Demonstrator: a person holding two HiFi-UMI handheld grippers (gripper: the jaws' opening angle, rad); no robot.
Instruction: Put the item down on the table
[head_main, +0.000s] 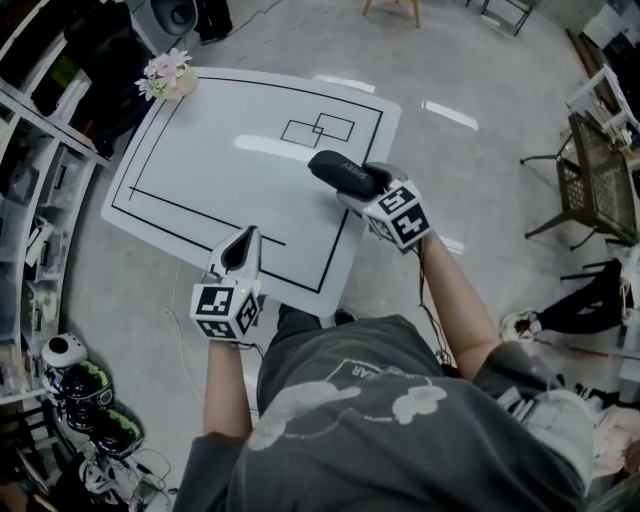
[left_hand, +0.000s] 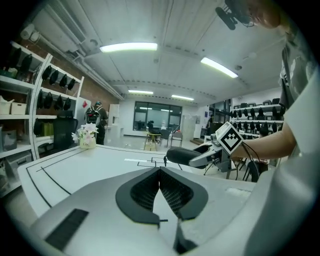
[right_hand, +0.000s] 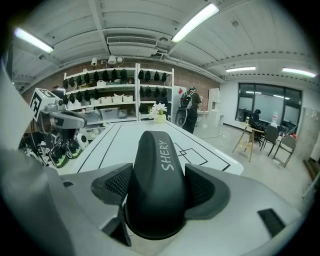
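Observation:
A black oblong case (head_main: 342, 174) with white lettering is clamped in my right gripper (head_main: 362, 188), which is shut on it above the right side of the white table (head_main: 220, 150). In the right gripper view the case (right_hand: 156, 180) fills the gap between both pads and points out over the table. The left gripper view shows the case (left_hand: 186, 156) held clear above the tabletop. My left gripper (head_main: 240, 250) hovers over the table's near edge, its jaws shut with nothing between them (left_hand: 160, 189).
A pot of pale flowers (head_main: 168, 76) stands on the table's far left corner. Black lines and two small rectangles (head_main: 318, 129) mark the tabletop. Shelving (head_main: 40, 190) with helmets lines the left; a metal chair (head_main: 596, 180) stands on the right.

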